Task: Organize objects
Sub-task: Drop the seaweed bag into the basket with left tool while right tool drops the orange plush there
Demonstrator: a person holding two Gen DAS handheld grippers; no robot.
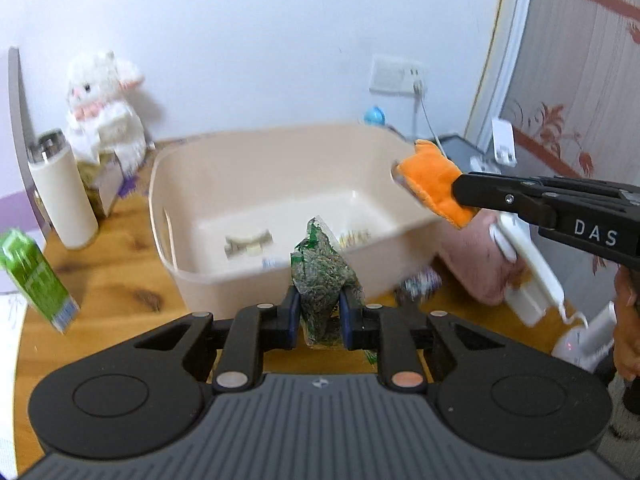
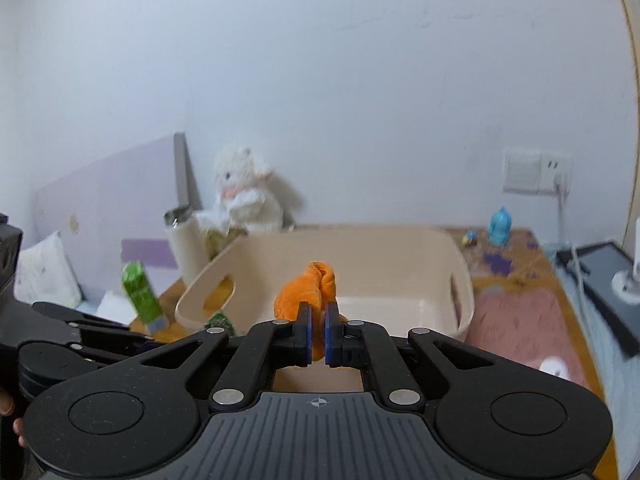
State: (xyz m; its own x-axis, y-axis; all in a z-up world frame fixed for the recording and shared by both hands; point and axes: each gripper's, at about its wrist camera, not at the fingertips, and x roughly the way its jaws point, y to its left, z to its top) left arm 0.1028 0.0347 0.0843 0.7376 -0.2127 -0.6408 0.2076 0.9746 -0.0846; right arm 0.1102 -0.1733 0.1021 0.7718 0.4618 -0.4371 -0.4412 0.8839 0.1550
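A beige plastic bin (image 1: 192,184) stands on the wooden table; it also shows in the right wrist view (image 2: 400,248). My left gripper (image 1: 319,312) is shut on a green snack packet (image 1: 320,272), held upright just before the bin's near wall. My right gripper (image 2: 318,336) is shut on an orange plush toy (image 2: 308,292). In the left wrist view the right gripper (image 1: 460,196) holds the orange toy (image 1: 432,180) at the bin's right rim. Small items (image 1: 248,242) lie on the bin floor.
A white plush rabbit (image 1: 106,108), a cream tumbler (image 1: 62,196) and a green carton (image 1: 34,276) stand left of the bin. A pink cloth (image 1: 476,264), a white device (image 1: 528,264) and cables lie to the right. A blue toy (image 2: 500,226) stands by the wall.
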